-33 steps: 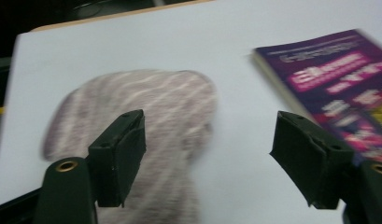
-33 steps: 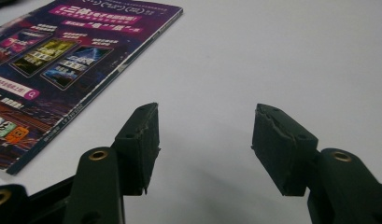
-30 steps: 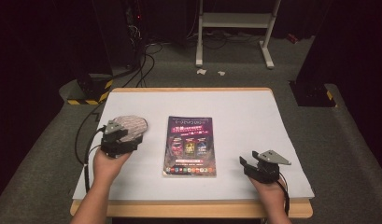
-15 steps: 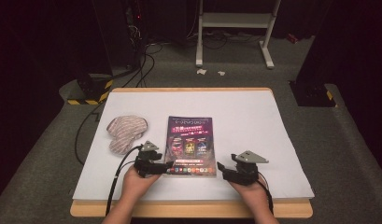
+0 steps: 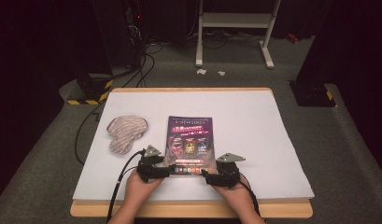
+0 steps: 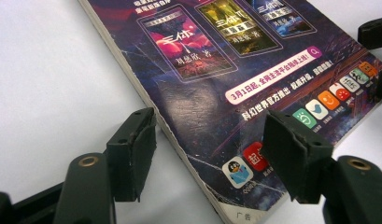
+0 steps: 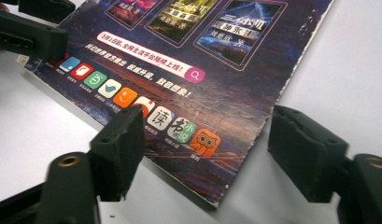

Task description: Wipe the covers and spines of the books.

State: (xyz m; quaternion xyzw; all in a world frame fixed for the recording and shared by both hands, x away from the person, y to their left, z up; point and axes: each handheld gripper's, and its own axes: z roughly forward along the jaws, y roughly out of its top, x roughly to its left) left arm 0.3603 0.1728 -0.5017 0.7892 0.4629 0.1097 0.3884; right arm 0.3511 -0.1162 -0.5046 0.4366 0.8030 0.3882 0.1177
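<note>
A magazine [image 5: 190, 135] with a dark purple cover lies flat in the middle of the white table cover [image 5: 258, 121]. My left gripper [image 5: 166, 170] sits at its near left corner. In the left gripper view the magazine [image 6: 235, 70] has its spine edge between the open jaws of the left gripper [image 6: 212, 154], which have just closed a little; no pad presses on it. My right gripper [image 5: 206, 176] is at the near right corner. Its jaws [image 7: 207, 149] have just been opening and straddle that corner of the magazine [image 7: 202, 56] without touching it.
A striped cloth pouch [image 5: 124, 133] lies on the table left of the magazine. Behind the table stand a white metal rack [image 5: 235, 28] and a yellow-and-black striped base [image 5: 88, 95] with cables on the floor. The wooden near edge [image 5: 188, 210] runs under my hands.
The left hand left the striped pouch and came toward the near edge and right, to the magazine's near left corner. The right hand slid left to the near right corner.
</note>
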